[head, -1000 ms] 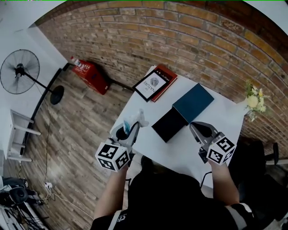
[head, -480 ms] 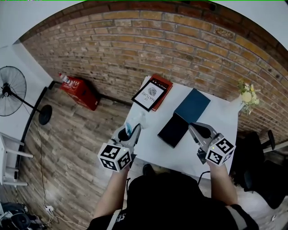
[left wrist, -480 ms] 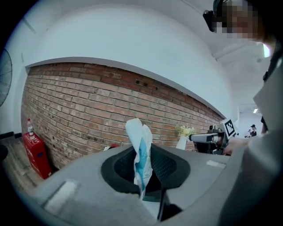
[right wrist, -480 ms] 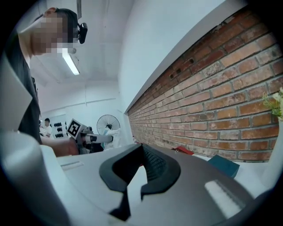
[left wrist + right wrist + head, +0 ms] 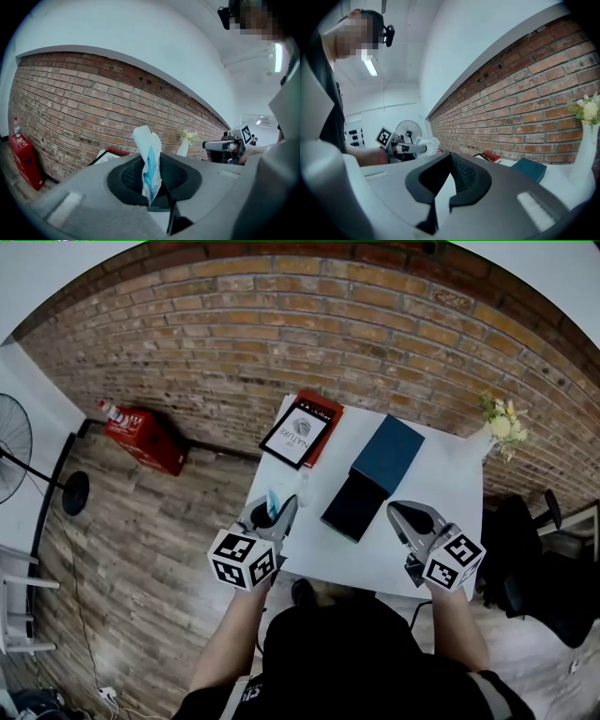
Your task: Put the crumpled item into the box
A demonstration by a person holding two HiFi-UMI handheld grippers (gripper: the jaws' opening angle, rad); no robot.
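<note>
The crumpled item [image 5: 273, 503] is a white and blue wad, and my left gripper [image 5: 281, 514] is shut on it above the front left corner of the white table [image 5: 441, 486]. In the left gripper view the crumpled item [image 5: 146, 150] stands upright, pinched between the jaws of the left gripper [image 5: 150, 163]. The open black box [image 5: 352, 506] lies at the table's middle, to the right of the wad, with its teal lid [image 5: 386, 454] behind it. My right gripper [image 5: 405, 517] hovers near the front right of the box, shut and empty. The right gripper view shows the right gripper [image 5: 450, 157] with its tips together.
A framed picture on a red book [image 5: 302, 430] lies at the table's back left. A white vase with flowers [image 5: 500, 422] stands at the back right corner. A red case [image 5: 141, 435] sits on the wooden floor by the brick wall, and a fan stand [image 5: 66, 491] at the left.
The head view has drifted, so the table sits more to the right and the fan has slid off to the left. Both grippers keep their places by the table's front edge.
</note>
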